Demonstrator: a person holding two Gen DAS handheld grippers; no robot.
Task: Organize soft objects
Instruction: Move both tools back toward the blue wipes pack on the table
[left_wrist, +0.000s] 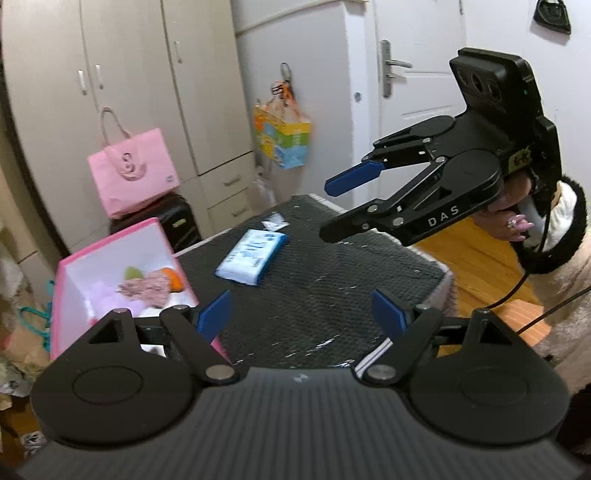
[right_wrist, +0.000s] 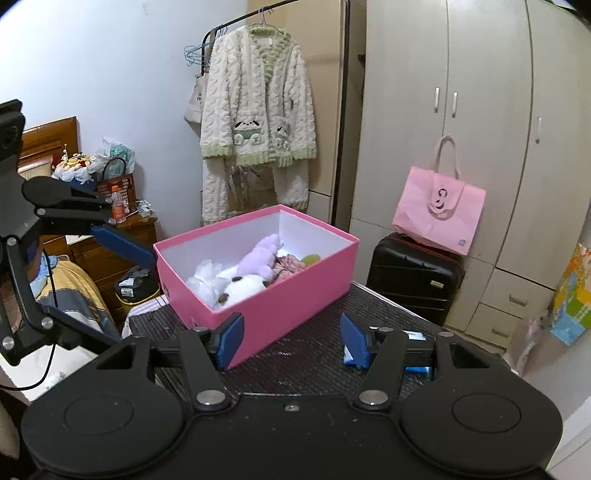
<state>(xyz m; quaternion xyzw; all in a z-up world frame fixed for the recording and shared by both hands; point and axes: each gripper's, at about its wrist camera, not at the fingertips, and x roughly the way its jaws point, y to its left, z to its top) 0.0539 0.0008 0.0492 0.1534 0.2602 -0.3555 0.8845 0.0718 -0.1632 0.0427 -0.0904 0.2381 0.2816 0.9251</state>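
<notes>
A pink box (right_wrist: 280, 310) stands on the black table (left_wrist: 332, 288), holding soft toys: a purple plush (right_wrist: 260, 254), a white plush (right_wrist: 240, 286) and a pinkish cloth (left_wrist: 147, 288). The box also shows in the left wrist view (left_wrist: 70, 295). A blue-and-white tissue pack (left_wrist: 253, 256) lies on the table to the right of the box. My left gripper (left_wrist: 303, 317) is open and empty above the table's near edge. My right gripper (right_wrist: 291, 341) is open and empty, hovering in front of the box; it also shows in the left wrist view (left_wrist: 328, 210).
A pink tote bag (right_wrist: 439, 210) sits on a black suitcase (right_wrist: 413, 277) by the beige wardrobe (right_wrist: 480, 110). A small white packet (left_wrist: 275, 221) lies at the table's far edge. A fleece robe (right_wrist: 258, 122) hangs on a rail. A colourful bag (left_wrist: 282, 136) hangs near the door.
</notes>
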